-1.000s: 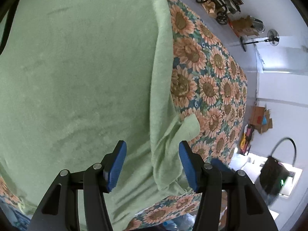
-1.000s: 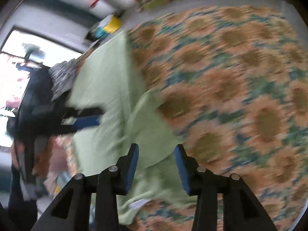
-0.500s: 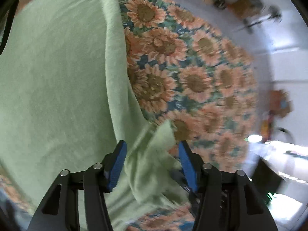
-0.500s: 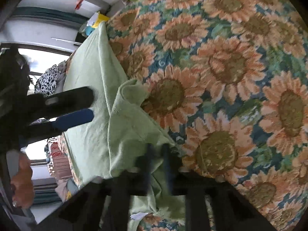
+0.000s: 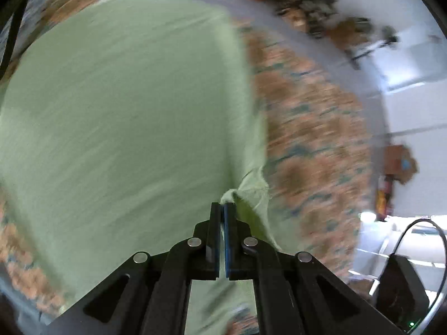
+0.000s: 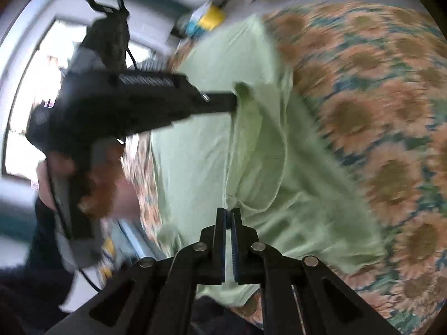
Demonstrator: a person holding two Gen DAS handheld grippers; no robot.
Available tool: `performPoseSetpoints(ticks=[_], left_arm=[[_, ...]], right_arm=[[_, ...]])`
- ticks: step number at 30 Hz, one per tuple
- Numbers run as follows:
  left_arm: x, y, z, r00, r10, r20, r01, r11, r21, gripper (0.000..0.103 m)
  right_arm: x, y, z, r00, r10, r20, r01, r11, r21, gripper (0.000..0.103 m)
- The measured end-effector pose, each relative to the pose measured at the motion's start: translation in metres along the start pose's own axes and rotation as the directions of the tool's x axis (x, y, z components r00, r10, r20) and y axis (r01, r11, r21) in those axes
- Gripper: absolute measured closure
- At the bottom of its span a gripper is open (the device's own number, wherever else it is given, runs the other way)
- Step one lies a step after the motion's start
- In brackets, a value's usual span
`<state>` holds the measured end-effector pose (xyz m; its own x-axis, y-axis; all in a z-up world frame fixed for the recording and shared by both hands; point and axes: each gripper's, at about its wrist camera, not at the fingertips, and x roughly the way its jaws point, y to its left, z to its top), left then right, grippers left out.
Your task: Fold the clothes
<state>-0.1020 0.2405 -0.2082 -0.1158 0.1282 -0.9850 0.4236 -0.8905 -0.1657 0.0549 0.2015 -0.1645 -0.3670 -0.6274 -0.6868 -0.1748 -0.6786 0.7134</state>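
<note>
A pale green garment [image 5: 117, 117] lies spread over a sunflower-print cloth [image 5: 313, 128]. In the left wrist view my left gripper [image 5: 223, 206] is shut on a bunched fold of the garment's edge, lifted a little off the cloth. In the right wrist view the same garment [image 6: 268, 173] is creased and partly raised. My right gripper [image 6: 229, 212] is shut on a seam of it near the front. Further back there, the black left gripper [image 6: 234, 100] pinches another part of the fabric. Both views are blurred by motion.
The sunflower-print cloth [image 6: 377, 117] covers the surface to the right of the garment. A person's hand [image 6: 92, 192] holds the left gripper's handle. Boxes and clutter [image 5: 310, 5] stand on the floor beyond the far edge. A black device with a cable [image 5: 402, 293] sits at the lower right.
Both grippers were open a second ago and have since shut on the green garment. The pinched folds have been lifted, and both cameras are now moving fast.
</note>
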Motion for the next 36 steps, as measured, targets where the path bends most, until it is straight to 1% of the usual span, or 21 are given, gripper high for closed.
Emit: performPoseSetpoints(ticks=[3,4,5,6,7,8,9,12,14,17,18,20,22,24,25,26,27,28,30,33,36], left_arm=[[0.022,0.042,-0.019,0.992,0.105,-0.062,-0.109,0.992,-0.061,0.101],[0.027,0.050,-0.023,0.989,0.125,-0.080,-0.131,0.988,-0.078,0.101],[0.029,0.056,-0.025,0.987,0.134,-0.092,-0.143,0.985,-0.094,0.101],[0.028,0.059,-0.026,0.989,0.121,-0.089,-0.130,0.987,-0.098,0.095],[0.027,0.061,-0.026,0.991,0.106,-0.085,-0.115,0.988,-0.100,0.078],[0.024,0.060,-0.024,0.993,0.094,-0.075,-0.100,0.991,-0.088,0.069],[0.018,0.055,-0.020,0.995,0.080,-0.053,-0.084,0.995,-0.062,0.056],[0.006,0.038,-0.005,0.997,0.079,0.004,-0.079,0.997,0.009,0.055],[0.004,0.027,0.009,0.996,0.083,0.021,-0.084,0.996,0.045,0.055],[0.013,0.016,0.026,0.992,0.123,0.017,-0.124,0.989,0.076,0.055],[0.020,0.013,0.029,0.989,0.145,-0.001,-0.144,0.985,0.093,0.055],[0.031,0.012,0.031,0.985,0.168,-0.028,-0.165,0.981,0.102,0.055],[0.038,0.014,0.031,0.982,0.183,-0.046,-0.178,0.979,0.097,0.055],[0.040,0.019,0.031,0.983,0.178,-0.048,-0.174,0.981,0.086,0.055],[0.040,0.021,0.032,0.983,0.175,-0.046,-0.171,0.982,0.080,0.055],[0.039,0.023,0.034,0.984,0.172,-0.041,-0.169,0.983,0.075,0.055],[0.038,0.026,0.037,0.985,0.166,-0.033,-0.164,0.984,0.062,0.055],[0.037,0.029,0.040,0.987,0.161,-0.026,-0.159,0.986,0.049,0.055],[0.038,0.030,0.050,0.991,0.130,-0.022,-0.129,0.991,0.028,0.055],[0.041,0.029,0.065,0.996,0.087,-0.019,-0.087,0.996,0.008,0.055],[0.048,0.021,0.080,0.996,0.086,-0.017,-0.086,0.996,0.017,0.055]], right_arm=[[0.030,0.020,-0.011,0.994,-0.018,-0.112,0.010,0.997,-0.080,0.094],[0.036,0.018,-0.016,0.990,-0.051,-0.135,0.041,0.996,-0.078,0.089],[0.037,0.014,-0.019,0.988,-0.067,-0.142,0.058,0.996,-0.062,0.079],[0.032,0.007,-0.020,0.990,-0.060,-0.127,0.057,0.998,-0.027,0.074],[0.027,-0.001,-0.022,0.992,-0.053,-0.111,0.055,0.998,0.009,0.072],[0.022,-0.008,-0.023,0.994,-0.047,-0.096,0.052,0.998,0.044,0.072],[0.016,-0.016,-0.025,0.996,-0.042,-0.080,0.048,0.996,0.080,0.072],[0.001,-0.038,-0.029,0.999,-0.029,-0.031,0.035,0.982,0.185,0.071],[-0.009,-0.052,-0.032,1.000,-0.024,0.002,0.023,0.967,0.253,0.071],[-0.024,-0.074,-0.036,0.998,-0.020,0.052,0.000,0.936,0.353,0.071],[-0.029,-0.082,-0.037,0.997,-0.019,0.068,-0.008,0.923,0.385,0.071],[-0.037,-0.094,-0.038,0.995,-0.020,0.095,-0.023,0.900,0.435,0.065],[-0.033,-0.097,-0.033,0.995,-0.017,0.101,-0.030,0.896,0.442,0.060],[-0.029,-0.104,-0.031,0.993,-0.020,0.115,-0.037,0.882,0.470,0.058],[-0.029,-0.106,-0.029,0.992,-0.057,0.115,-0.007,0.871,0.491,0.058],[-0.028,-0.109,-0.027,0.989,-0.094,0.114,0.023,0.859,0.511,0.067],[-0.027,-0.111,-0.025,0.985,-0.131,0.112,0.052,0.846,0.531,0.077],[-0.030,-0.112,-0.024,0.978,-0.173,0.118,0.083,0.836,0.543,0.097],[-0.043,-0.114,-0.025,0.956,-0.248,0.154,0.127,0.829,0.545,0.100],[-0.060,-0.118,-0.032,0.951,-0.251,0.181,0.116,0.832,0.542,0.100],[-0.063,-0.126,-0.040,0.947,-0.269,0.176,0.128,0.819,0.560,0.100]])
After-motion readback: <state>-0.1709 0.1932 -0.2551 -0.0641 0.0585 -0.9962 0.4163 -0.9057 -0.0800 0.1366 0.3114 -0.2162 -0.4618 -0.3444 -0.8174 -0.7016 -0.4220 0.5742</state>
